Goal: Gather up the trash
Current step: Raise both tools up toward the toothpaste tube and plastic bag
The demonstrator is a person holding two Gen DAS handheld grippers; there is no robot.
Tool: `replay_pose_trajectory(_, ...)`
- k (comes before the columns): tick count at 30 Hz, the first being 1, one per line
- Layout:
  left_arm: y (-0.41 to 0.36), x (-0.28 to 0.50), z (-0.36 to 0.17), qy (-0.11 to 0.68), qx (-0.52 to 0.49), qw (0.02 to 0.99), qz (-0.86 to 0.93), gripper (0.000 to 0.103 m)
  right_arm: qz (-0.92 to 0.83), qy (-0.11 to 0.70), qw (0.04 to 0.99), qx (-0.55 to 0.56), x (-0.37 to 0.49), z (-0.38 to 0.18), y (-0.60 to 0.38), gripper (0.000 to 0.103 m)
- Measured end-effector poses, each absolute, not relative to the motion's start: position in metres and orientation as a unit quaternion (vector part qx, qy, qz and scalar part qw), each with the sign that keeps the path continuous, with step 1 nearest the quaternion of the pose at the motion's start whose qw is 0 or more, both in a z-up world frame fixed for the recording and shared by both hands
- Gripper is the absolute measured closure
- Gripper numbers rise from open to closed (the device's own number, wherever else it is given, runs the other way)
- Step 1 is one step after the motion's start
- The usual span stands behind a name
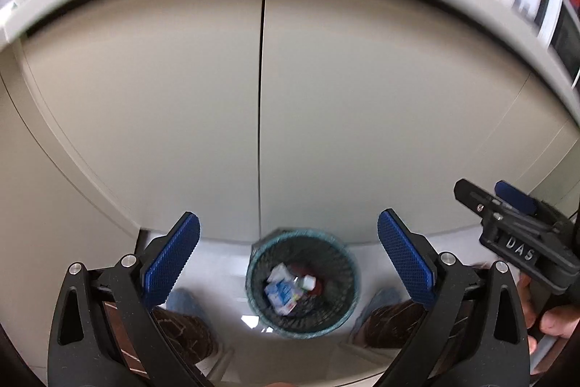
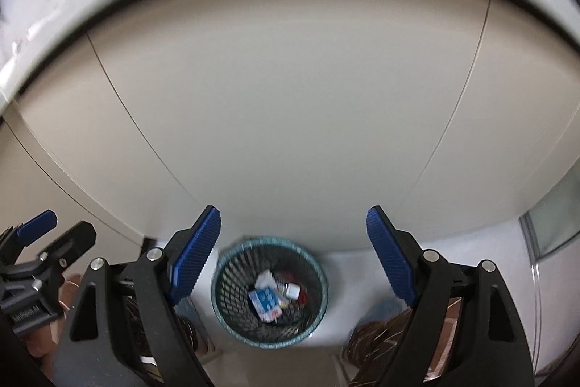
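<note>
trash, a blue-and-white carton (image 2: 266, 304) among small scraps, lay inside the round teal wire-mesh bin (image 2: 232, 311) on the floor, directly below and between both wide-open, empty hand-held grippers: left (image 1: 288, 262), right (image 2: 293, 256), neither clearly nearer.

Your left gripper (image 1: 288, 260) has black plastic arms with triangular cut-outs, silver round screw heads at the pivots, and blue cross-hatched pads (image 1: 174, 254). Your right gripper (image 2: 293, 254) has the same build: black frame, silver screws, blue ribbed pads (image 2: 389, 260). Its body carries raised "DAS" lettering in the left wrist view. You wear brown patterned shoes (image 1: 188, 332) and light blue trouser cuffs.
</note>
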State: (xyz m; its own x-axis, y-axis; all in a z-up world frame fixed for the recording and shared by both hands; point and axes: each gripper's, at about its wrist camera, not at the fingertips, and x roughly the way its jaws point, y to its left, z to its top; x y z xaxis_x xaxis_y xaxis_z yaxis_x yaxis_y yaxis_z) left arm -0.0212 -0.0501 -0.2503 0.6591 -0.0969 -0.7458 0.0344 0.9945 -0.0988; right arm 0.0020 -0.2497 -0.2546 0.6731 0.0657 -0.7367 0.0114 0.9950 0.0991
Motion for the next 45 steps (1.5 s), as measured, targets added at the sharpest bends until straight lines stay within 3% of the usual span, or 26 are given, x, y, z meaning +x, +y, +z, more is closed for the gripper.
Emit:
replay_pose_trajectory(10,-0.052,-0.034,-0.121,0.346,-0.032,0.937,-0.037,0.006,0.033,0.313,0.949,0.029,-0.011,-0.129,-0.259,0.019)
replay_pose_trajectory(16,-0.065,-0.018,-0.070,0.323,0.001,0.946,-0.031,0.006,0.030,0.281,0.959,0.023,-0.003,-0.077,-0.265,0.008)
replay_pose_trajectory(21,-0.080,-0.002,-0.041,0.302,0.024,0.952,-0.031,0.006,0.010,0.256,0.967,0.012,0.014,-0.047,-0.264,0.007)
replay_pose_trajectory(35,-0.101,0.091,-0.010,0.316,0.026,0.948,-0.031,0.006,-0.001,0.270,0.963,0.014,0.115,0.001,-0.282,0.007)
replay_pose_trajectory(45,-0.110,0.180,-0.034,0.367,0.024,0.930,-0.014,0.006,-0.011,0.362,0.931,0.039,0.244,-0.009,-0.310,0.008)
